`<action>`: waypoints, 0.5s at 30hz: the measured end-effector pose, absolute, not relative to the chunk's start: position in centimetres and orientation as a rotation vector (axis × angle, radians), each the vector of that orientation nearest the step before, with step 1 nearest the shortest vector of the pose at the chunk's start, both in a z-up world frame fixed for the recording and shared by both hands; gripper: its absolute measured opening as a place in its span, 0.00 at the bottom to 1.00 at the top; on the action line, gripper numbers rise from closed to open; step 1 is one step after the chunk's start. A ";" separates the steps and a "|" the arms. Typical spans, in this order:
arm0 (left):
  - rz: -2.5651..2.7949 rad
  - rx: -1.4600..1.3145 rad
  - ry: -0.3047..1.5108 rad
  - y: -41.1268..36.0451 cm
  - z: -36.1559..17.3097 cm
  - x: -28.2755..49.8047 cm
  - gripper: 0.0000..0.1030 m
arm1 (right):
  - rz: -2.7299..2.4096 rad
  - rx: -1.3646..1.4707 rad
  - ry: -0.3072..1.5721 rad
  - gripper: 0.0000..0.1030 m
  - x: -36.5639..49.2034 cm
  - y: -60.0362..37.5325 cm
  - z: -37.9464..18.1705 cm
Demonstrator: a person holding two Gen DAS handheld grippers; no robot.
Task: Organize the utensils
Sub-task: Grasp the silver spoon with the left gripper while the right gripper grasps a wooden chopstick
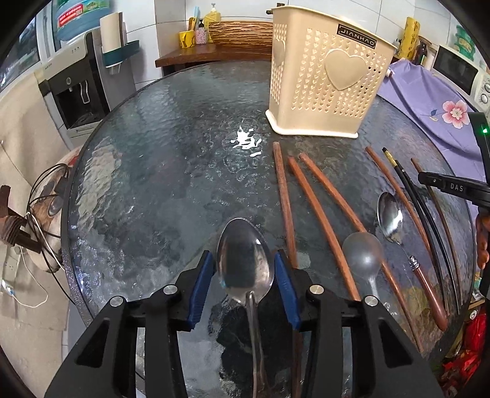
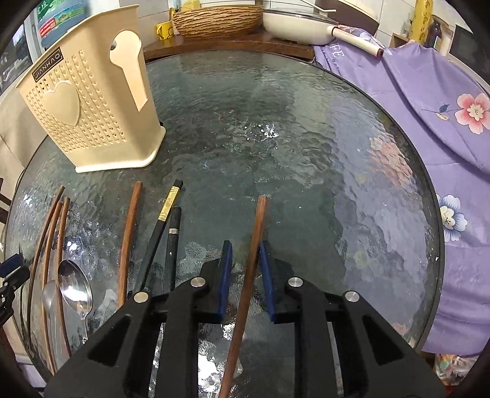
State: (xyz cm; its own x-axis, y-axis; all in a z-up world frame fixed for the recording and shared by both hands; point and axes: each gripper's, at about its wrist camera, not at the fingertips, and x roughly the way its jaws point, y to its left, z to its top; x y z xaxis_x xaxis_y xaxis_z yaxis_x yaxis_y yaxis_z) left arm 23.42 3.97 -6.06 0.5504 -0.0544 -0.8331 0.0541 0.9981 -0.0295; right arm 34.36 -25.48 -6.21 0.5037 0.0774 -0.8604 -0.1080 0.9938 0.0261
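In the left wrist view my left gripper (image 1: 245, 264) is open, its blue pads on either side of the bowl of a large steel spoon (image 1: 245, 263) that lies on the glass table (image 1: 153, 171). Several brown chopsticks (image 1: 318, 214), a grey spoon (image 1: 363, 251), a wood-handled spoon (image 1: 390, 217) and a black chopstick (image 1: 422, 208) lie to its right. The beige cutlery holder (image 1: 324, 73) stands behind them. In the right wrist view my right gripper (image 2: 246, 260) is open around a brown chopstick (image 2: 255, 242), the pads not touching it. The holder (image 2: 88, 107) stands at the far left.
A purple flowered cloth (image 2: 428, 128) covers the table's right side. A wooden shelf (image 1: 211, 53) with a wicker basket (image 2: 217, 18) and a white pan (image 2: 294, 24) lies behind the table. A water dispenser (image 1: 76, 88) and cables (image 1: 46, 208) are off the left edge.
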 end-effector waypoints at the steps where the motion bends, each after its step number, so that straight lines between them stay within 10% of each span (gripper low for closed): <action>1: -0.063 0.009 0.988 3.7 -6.1 23.6 0.40 | 0.111 -0.033 1.039 0.19 34.4 -25.4 -6.2; 15: -0.066 0.040 1.001 2.9 -6.1 24.4 0.35 | 0.109 -0.020 1.047 0.08 35.2 -25.3 -6.1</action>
